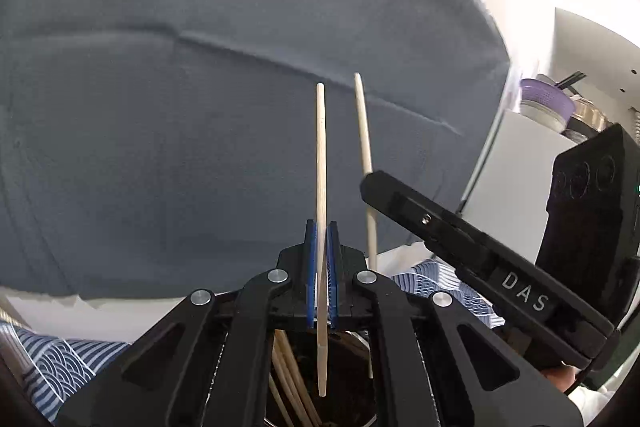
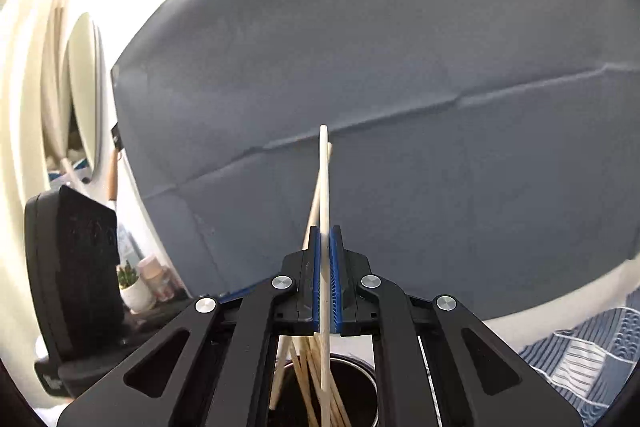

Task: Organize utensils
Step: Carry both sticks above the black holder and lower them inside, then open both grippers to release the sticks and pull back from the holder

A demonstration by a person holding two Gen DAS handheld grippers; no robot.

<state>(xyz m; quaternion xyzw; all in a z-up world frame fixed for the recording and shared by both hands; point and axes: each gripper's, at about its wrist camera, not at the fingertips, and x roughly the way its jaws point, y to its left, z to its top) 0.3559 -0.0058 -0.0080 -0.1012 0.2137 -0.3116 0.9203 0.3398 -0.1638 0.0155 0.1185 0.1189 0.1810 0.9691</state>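
I see left gripper [image 1: 322,267] clamped on a chopstick [image 1: 321,163] | right gripper [image 2: 325,281] pinching another chopstick [image 2: 325,187]; both upright above the dark holder cup [image 2: 360,387] of chopsticks

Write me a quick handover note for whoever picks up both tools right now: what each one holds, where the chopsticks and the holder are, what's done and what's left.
Left tool: shut on one pale wooden chopstick, held upright.
Right tool: shut on a whiter chopstick, also upright.
Both sticks hang over the dark round utensil holder, which stands below the tools on the blue wave-patterned cloth.
Done: several wooden chopsticks already stand in the holder.
Left: lower both held sticks into the holder and release.
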